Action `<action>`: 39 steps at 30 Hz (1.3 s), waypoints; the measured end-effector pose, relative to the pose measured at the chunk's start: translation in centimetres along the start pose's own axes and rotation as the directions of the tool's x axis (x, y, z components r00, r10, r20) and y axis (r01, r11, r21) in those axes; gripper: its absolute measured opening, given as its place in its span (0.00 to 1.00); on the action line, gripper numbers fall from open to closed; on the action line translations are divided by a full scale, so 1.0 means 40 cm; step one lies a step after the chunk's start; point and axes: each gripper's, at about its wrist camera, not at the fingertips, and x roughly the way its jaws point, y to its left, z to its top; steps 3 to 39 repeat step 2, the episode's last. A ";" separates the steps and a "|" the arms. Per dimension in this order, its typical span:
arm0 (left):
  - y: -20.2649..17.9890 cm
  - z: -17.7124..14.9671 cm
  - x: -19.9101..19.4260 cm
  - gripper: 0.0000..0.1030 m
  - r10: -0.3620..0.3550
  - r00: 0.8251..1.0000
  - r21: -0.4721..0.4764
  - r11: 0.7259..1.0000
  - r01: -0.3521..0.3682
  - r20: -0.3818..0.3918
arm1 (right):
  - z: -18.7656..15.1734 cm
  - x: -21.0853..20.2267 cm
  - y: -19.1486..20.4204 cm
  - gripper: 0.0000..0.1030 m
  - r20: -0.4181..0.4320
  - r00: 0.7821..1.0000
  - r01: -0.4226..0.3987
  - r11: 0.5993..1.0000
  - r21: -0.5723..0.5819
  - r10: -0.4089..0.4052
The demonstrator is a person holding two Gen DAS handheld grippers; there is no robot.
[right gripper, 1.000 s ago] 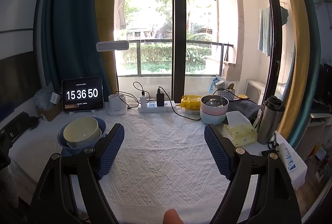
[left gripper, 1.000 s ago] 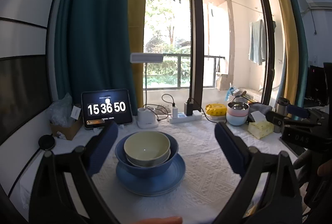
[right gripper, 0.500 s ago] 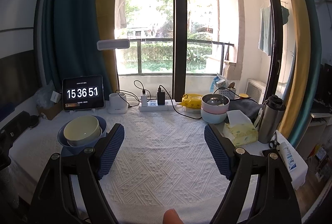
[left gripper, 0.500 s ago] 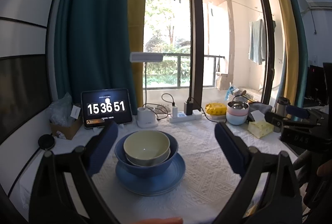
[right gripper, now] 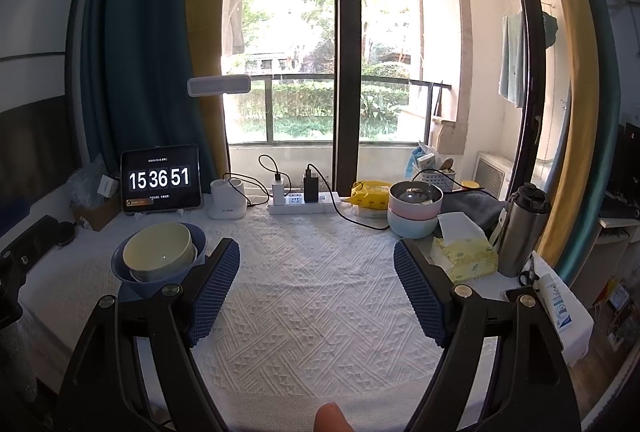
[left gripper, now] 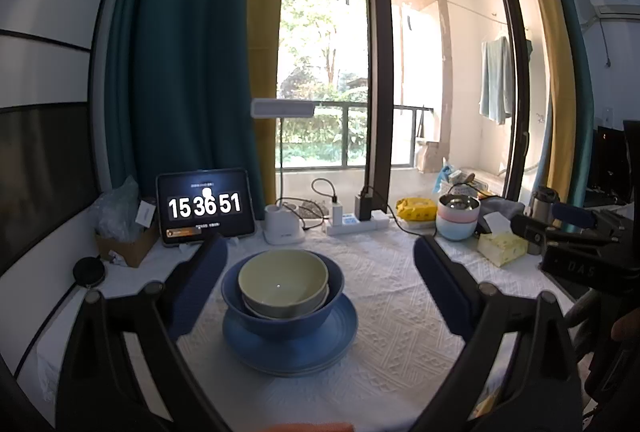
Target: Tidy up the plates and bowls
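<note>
Both my claws are spread and empty; between my left claw [left gripper: 320, 274] tips, cream bowl [left gripper: 283, 282] already nests in blue bowl [left gripper: 328, 298] on blue plate [left gripper: 340, 336]; stacking looks done.

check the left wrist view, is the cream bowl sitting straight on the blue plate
No, the cream bowl is nested inside the blue bowl, and that blue bowl is what rests on the blue plate.

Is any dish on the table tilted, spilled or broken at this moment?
Nothing is spilled or broken. The only slight oddity: the cream bowl leans a little toward one side inside the blue bowl, not centred. The blue bowl sits level on the blue plate. Both grippers, left and right, are open and empty.
</note>
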 end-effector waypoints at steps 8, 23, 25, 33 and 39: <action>-0.001 -0.001 0.001 0.93 -0.010 1.000 -0.002 1.000 0.010 0.001 | 0.001 0.001 -0.001 0.80 0.000 1.000 -0.001 1.000 0.000 0.001; -0.001 -0.001 0.001 0.93 -0.010 1.000 -0.002 1.000 0.010 0.001 | 0.001 0.001 -0.001 0.80 0.000 1.000 -0.001 1.000 0.000 0.001; -0.001 -0.001 0.001 0.93 -0.010 1.000 -0.002 1.000 0.010 0.001 | 0.001 0.001 -0.001 0.80 0.000 1.000 -0.001 1.000 0.000 0.001; -0.001 -0.001 0.001 0.93 -0.010 1.000 -0.002 1.000 0.010 0.001 | 0.001 0.001 -0.001 0.80 0.000 1.000 -0.001 1.000 0.000 0.001; -0.001 -0.001 0.001 0.93 -0.010 1.000 -0.002 1.000 0.010 0.001 | 0.001 0.001 -0.001 0.80 0.000 1.000 -0.001 1.000 0.000 0.001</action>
